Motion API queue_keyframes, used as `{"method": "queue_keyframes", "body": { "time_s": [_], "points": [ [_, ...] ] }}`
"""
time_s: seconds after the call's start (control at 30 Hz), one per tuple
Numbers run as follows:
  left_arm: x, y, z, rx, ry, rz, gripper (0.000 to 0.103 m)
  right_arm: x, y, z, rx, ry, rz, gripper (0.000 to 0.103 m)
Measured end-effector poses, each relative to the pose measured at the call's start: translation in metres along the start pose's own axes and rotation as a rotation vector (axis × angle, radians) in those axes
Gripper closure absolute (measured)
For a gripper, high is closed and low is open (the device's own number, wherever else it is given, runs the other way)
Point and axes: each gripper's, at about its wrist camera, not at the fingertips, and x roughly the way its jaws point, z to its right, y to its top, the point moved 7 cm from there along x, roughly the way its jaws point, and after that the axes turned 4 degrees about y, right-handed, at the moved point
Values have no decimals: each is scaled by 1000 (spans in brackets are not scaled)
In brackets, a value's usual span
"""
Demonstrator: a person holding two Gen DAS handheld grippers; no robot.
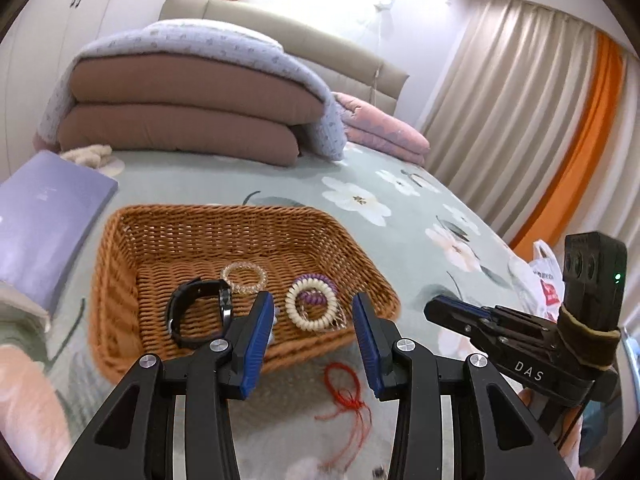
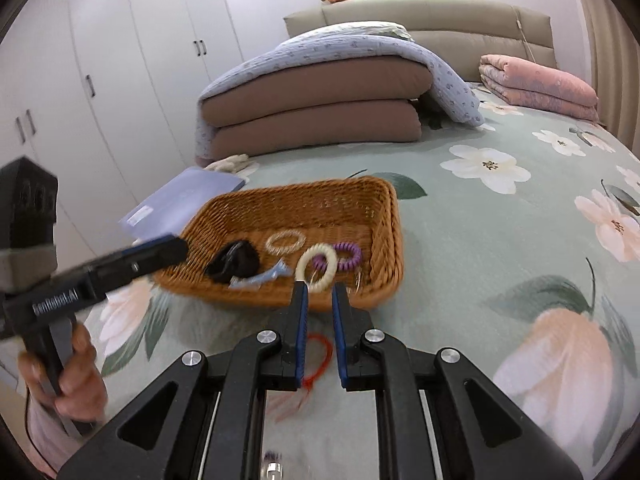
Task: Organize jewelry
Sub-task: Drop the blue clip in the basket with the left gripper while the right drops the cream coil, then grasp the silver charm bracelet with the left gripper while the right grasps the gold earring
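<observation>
Wicker made up the basket (image 1: 120, 248) that sat on the flowered bed (image 1: 420, 216), and everything else lay in or around it. Inside the basket, toward its near wall, a black watch (image 1: 188, 312) lay beside a clear coil hair tie (image 1: 244, 278), with a cream coil hair tie (image 1: 310, 304) overlapping a purple coil hair tie (image 1: 316, 282) further along. A pale blue hair clip (image 2: 260, 278) rested next to the watch. Just outside the basket's near wall, a red string bracelet (image 1: 344, 392) lay on the bed.

The left gripper (image 1: 314, 338) hovered over the basket's near wall with its jaws spread wide and nothing between them. The right gripper (image 2: 320, 320) was held just short of the same wall, above the red string bracelet, its jaws apart by a narrow gap and gripping nothing.

Beside the basket's far corner lay a lavender book (image 1: 44, 216). Beyond the basket, folded brown and blue quilts (image 1: 188, 108) were stacked near the headboard, with a folded pink blanket (image 1: 380, 128) next to them.
</observation>
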Motion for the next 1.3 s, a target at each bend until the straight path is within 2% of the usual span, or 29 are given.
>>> {"method": "queue_keyframes", "body": {
  "time_s": [0.17,0.3,0.57,0.73,0.9,1.17,1.23,1.3],
  "points": [
    [-38,-21,14,60,-8,5,61,-18,-36,-14,-69,-5,-39,80],
    [-53,-58,18,68,0,-42,61,-22,-68,-21,-113,-5,-89,80],
    [-36,-120,6,-11,18,-162,61,-12,-120,-21,-142,28,-187,80],
    [-31,-146,-3,-30,19,-211,61,2,-135,-18,-154,10,-234,80],
    [-23,-156,0,-4,16,-244,61,11,-137,-16,-167,-21,-245,80],
    [-2,-163,9,79,85,-286,61,22,-140,-22,-232,-98,-255,80],
    [3,-159,11,80,102,-291,61,22,-140,-24,-249,-118,-249,83],
    [10,-158,13,94,132,-292,61,21,-141,-24,-262,-138,-247,96]
  ]
}}
